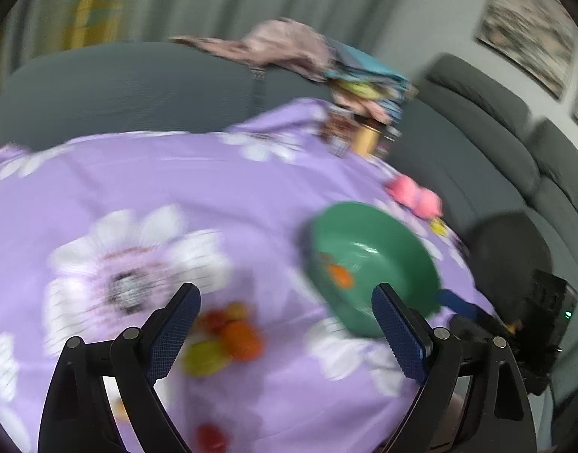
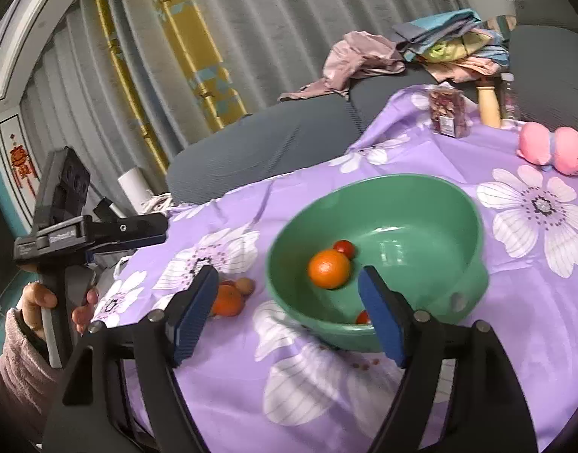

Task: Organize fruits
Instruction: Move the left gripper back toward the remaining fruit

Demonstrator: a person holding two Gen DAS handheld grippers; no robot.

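Observation:
A green bowl sits on the purple flowered tablecloth. It holds an orange and two small red tomatoes. The bowl also shows in the blurred left wrist view. A loose pile of fruit lies on the cloth left of the bowl: an orange, a yellow-green fruit, a red one; the pile shows in the right wrist view. Another red fruit lies nearer. My left gripper is open above the pile. My right gripper is open and empty at the bowl's near rim.
A pink plush toy, a snack packet and a wooden cylinder stand at the table's far side. A grey sofa with piled clothes lies behind. The table edge drops off to the left.

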